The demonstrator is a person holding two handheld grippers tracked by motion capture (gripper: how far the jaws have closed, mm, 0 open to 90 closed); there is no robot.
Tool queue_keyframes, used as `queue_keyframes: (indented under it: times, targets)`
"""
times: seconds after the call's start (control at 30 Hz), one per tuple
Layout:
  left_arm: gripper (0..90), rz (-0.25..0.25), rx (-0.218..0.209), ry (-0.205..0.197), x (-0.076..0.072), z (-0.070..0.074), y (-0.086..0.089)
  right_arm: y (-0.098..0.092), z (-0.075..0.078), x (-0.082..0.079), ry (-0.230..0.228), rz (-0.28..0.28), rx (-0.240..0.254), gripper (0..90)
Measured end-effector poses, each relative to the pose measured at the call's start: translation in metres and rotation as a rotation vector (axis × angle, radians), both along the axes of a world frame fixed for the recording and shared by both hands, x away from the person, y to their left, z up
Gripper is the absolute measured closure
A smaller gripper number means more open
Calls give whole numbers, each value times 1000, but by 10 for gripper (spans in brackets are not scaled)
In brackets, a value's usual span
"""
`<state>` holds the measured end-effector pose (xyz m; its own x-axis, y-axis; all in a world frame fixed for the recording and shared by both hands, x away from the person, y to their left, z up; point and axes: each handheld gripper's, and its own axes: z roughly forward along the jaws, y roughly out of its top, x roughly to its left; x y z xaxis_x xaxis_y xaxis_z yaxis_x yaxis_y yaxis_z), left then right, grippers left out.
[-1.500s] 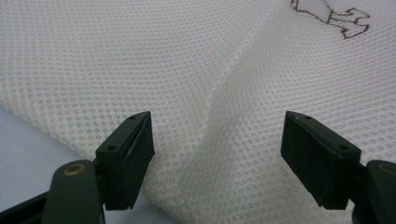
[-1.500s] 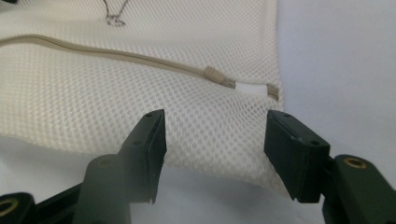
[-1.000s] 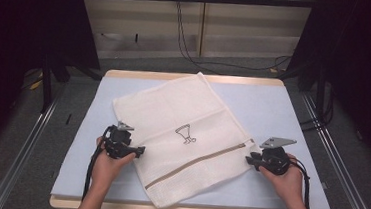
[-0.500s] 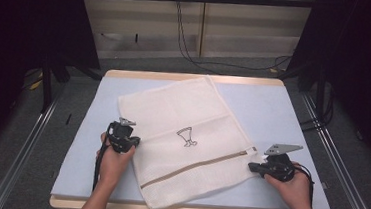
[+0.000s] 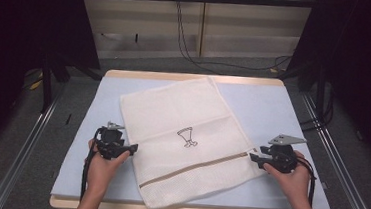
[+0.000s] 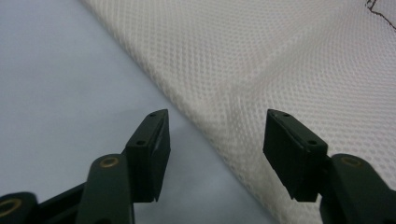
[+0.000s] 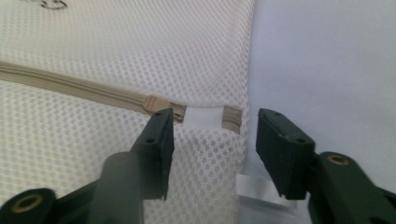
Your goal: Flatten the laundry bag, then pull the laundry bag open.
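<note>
A white mesh bag [image 5: 188,140] lies flat and skewed on the pale blue table [image 5: 273,106], its far corner near the table's far edge and its near corner close to the near edge. The high view shows its whole outline, a small dark drawing [image 5: 187,136] at its middle and a tan zipper [image 5: 193,166] running across its near part.

The right gripper view shows what that view cannot: the zipper's end [image 7: 231,117] with a white tab [image 7: 201,115] beside it, right at the bag's right edge, and a white label [image 7: 254,186] poking out below. The right gripper [image 7: 212,140] stands wide open there, holding nothing.

The left gripper view shows the weave and the bag's left edge [image 6: 205,116] running between the jaws of the left gripper [image 6: 215,140], also wide open and empty.
</note>
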<state>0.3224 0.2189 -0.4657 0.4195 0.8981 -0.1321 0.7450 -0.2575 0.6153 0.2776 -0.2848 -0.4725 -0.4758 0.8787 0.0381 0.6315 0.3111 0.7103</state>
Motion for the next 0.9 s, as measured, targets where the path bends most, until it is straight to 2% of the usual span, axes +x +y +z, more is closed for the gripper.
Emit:
queue_keyframes:
  times: [0.07, 0.1, 0.13, 0.2, 0.23, 0.27, 0.3, 0.37, 0.43, 0.53, 0.6, 0.77, 0.87, 0.9]
  targets:
    - [370, -7, 10, 9, -2, -4, -2, -1, -3, 3, 25, -8, -16, 445]
    - [360, -10, 26, -6, -4, -5, -4, -1, -3, 4, 27, -9, -20, 441]
    - [374, -10, 31, -3, -4, -4, -6, -1, -4, 5, 28, -23, -24, 448]
    - [413, -13, -15, 18, -5, -3, -9, -2, -6, 8, 40, -34, -21, 441]
    - [413, -11, -10, 14, -6, -4, -10, -1, -7, 9, 39, -37, -17, 456]
    - [426, -18, 25, -1, -7, -4, -11, -1, -7, 8, 49, -36, -12, 502]
    - [452, -9, 29, -4, -7, -4, -14, 0, -6, 7, 46, -32, -6, 539]
    - [507, -22, 32, 0, -7, -4, -14, 1, -5, 5, 59, -27, 10, 636]
    - [559, -3, 26, -4, -7, -4, -16, 2, -5, 4, 64, -23, 8, 687]
    - [602, -11, 45, 1, -5, -3, -18, 1, -5, 4, 79, -29, 39, 767]
    - [658, -11, 42, -7, -4, -3, -19, 1, -4, 3, 81, -33, 44, 791]
    - [818, -40, 50, 11, 2, -1, -23, 3, -4, 1, 87, -41, 47, 802]
    - [858, -48, 44, 27, 7, 0, -24, 2, -3, -2, 86, -31, 46, 806]
    - [863, -53, 46, 22, 10, 0, -23, 2, -2, -4, 91, -26, 56, 807]
